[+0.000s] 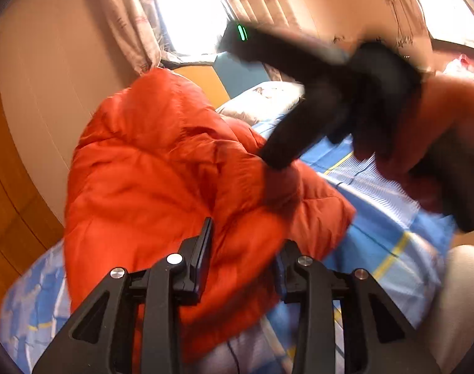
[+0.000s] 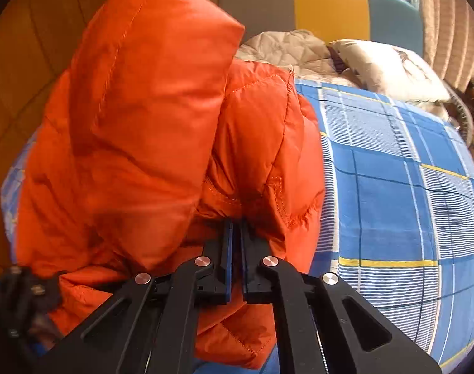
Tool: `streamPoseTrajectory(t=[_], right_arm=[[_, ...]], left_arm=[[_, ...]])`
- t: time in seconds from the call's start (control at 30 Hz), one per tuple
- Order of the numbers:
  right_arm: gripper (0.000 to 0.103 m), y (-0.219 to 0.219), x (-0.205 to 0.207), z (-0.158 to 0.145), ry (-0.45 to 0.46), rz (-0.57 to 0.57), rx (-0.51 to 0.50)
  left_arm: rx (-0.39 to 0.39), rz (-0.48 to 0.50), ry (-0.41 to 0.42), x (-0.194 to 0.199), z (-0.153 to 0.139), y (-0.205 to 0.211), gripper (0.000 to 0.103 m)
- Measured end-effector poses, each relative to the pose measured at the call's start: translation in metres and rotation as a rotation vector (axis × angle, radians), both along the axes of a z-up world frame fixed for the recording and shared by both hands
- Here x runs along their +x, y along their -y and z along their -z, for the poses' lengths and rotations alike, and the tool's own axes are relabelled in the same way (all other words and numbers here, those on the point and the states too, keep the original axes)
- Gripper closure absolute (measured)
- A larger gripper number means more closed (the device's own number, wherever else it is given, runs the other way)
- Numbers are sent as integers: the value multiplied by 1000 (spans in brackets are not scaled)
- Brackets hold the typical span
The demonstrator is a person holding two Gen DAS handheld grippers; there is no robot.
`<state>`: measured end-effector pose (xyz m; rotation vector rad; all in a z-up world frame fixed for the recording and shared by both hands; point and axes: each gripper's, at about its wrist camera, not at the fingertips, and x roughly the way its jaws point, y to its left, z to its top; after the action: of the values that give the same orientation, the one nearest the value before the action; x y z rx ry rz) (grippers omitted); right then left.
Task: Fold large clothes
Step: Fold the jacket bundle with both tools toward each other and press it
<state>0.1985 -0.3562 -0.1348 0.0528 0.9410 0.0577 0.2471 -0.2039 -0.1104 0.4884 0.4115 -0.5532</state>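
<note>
One orange padded jacket (image 2: 149, 131), heaped on the bed's blue checked sheet (image 2: 392, 187). Two hand-held grippers: right hand-held gripper (image 2: 236, 233) clamped on a jacket fold; left hand-held gripper (image 1: 243, 249) partly parted, jacket fabric lying between its jaws, unpinched. One white pillow (image 2: 389, 68), one beige quilt (image 2: 293, 50) at the headboard.

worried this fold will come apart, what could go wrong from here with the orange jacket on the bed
The right gripper pinches only a small fold of the orange jacket, so the slick, puffy fabric may slip out. The left gripper stands open over the jacket, gripping nothing, so that side could sag or unfold. The raised part could flop back onto the blue checked sheet.
</note>
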Motion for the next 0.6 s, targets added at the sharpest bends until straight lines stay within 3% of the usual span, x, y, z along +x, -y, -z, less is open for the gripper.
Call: streamPoseTrajectory(t=[0.17, 0.3, 0.4, 0.47, 0.5, 0.6], right_arm=[[102, 0, -6, 13, 21, 82, -48], [102, 4, -16, 22, 49, 118, -37], [102, 8, -15, 28, 62, 136, -11], [102, 10, -14, 29, 68, 141, -2], [102, 10, -14, 28, 70, 144, -2], [102, 8, -13, 19, 85, 159, -23]], left_arm=[[-99, -44, 28, -22, -27, -46, 55], [-237, -244, 50, 9, -56, -100, 53], [-243, -391, 32, 53, -50, -129, 50], [-260, -429, -54, 82, -38, -136, 52], [-253, -411, -144, 100, -27, -134, 56], [-241, -389, -153, 109, -15, -117, 82]])
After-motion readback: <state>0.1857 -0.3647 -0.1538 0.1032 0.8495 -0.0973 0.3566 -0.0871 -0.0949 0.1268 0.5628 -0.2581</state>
